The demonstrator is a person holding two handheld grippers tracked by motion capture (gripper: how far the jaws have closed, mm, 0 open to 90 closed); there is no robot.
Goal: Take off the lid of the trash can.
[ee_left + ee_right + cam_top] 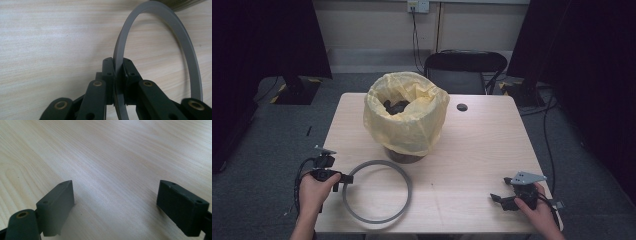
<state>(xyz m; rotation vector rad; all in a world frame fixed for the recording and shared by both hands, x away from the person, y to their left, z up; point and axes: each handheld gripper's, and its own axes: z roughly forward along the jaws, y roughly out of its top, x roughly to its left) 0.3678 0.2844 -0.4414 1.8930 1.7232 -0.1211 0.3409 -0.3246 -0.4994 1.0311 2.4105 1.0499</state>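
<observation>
A thin grey ring [377, 191] lies flat on the light wood table [472, 150] at the front left. My left gripper [346, 179] is shut on the ring's left edge; in the left gripper view the grey ring [160, 37] arcs away from between the closed jaws of the left gripper [118, 72]. Behind the ring stands a dark bin lined with a yellow bag [406, 117], its mouth open and dark things inside. My right gripper [498, 199] rests at the table's front right, open, with bare wood between its jaws; in its own view the right gripper [115, 202] is spread wide.
A black chair [464, 70] stands behind the table's far edge. A round cable hole [462, 107] sits near the back right of the tabletop. Dark curtains [582, 60] flank both sides, and cables trail on the grey floor at the right.
</observation>
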